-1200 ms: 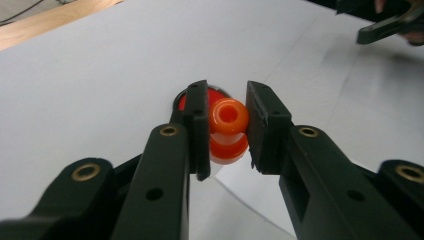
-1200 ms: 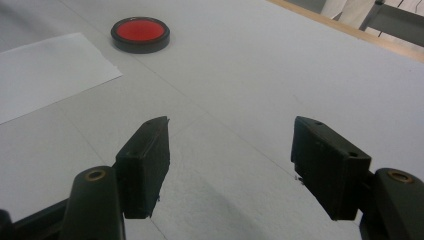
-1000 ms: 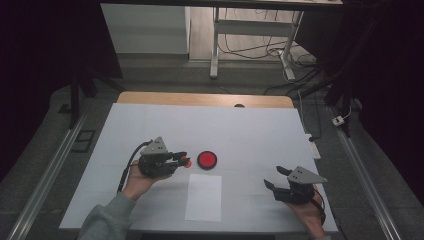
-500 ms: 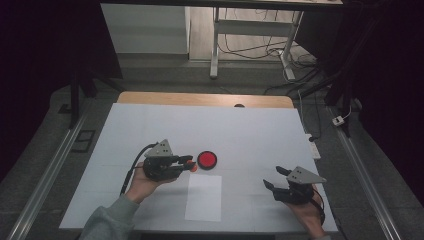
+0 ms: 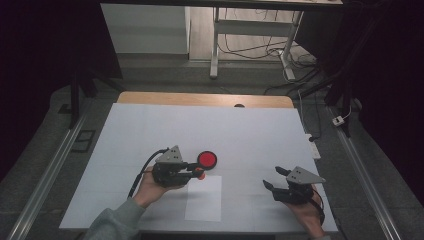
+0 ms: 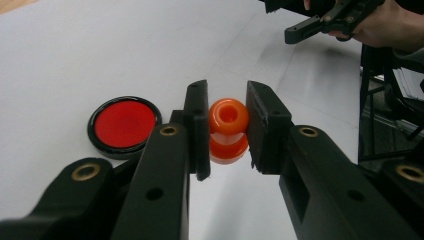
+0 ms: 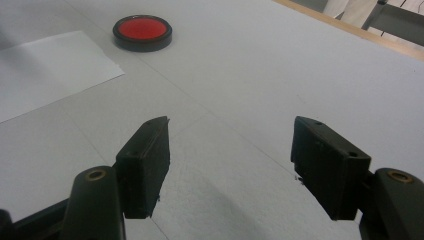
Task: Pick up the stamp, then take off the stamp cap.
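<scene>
A white table [image 5: 150, 130] in a dim room, cables on the floor beyond; nearest, at six o'clock, a white paper sheet [image 5: 204, 198]; at four o'clock the right gripper [image 5: 272, 178] rests with jaws spread and nothing between them; at eight o'clock the left gripper [image 5: 199, 172] pinches a small orange stamp [image 6: 228, 131] by its waist, just above the sheet's far edge; the red ink pad [image 5: 206, 159] lies just beyond, toward twelve. Best to keep the stamp upright, grip steady, and lower it squarely.

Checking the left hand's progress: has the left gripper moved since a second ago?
Yes. The left gripper, shut on the orange stamp, has shifted rightward, toward the white paper sheet beside the red ink pad.
</scene>
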The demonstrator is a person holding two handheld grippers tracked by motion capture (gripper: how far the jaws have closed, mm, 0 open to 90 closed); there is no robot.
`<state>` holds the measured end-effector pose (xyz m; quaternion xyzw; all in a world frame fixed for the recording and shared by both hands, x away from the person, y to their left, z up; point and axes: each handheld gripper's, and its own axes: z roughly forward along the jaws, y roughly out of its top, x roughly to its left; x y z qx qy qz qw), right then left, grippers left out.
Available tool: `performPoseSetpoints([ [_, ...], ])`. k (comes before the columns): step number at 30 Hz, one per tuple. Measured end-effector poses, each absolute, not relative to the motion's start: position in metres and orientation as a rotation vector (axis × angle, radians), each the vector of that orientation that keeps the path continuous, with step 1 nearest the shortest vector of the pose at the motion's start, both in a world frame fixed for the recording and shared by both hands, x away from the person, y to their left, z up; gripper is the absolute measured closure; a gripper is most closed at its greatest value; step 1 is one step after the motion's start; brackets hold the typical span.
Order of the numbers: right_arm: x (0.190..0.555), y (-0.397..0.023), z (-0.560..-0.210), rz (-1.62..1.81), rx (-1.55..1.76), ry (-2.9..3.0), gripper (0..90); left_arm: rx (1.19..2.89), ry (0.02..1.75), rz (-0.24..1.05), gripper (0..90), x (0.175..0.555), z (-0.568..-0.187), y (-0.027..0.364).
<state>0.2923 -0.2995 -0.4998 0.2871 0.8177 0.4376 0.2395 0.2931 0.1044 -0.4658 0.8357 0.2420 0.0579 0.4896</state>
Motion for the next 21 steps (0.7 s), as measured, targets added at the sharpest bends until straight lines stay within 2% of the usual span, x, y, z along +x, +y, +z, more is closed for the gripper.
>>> performPoseSetpoints([
  [21,0.2925,-0.2986,-0.4994,1.196,0.777,2.243,31.7,2.037,0.595,0.140,72.2,0.2938,-0.4691,0.1020],
])
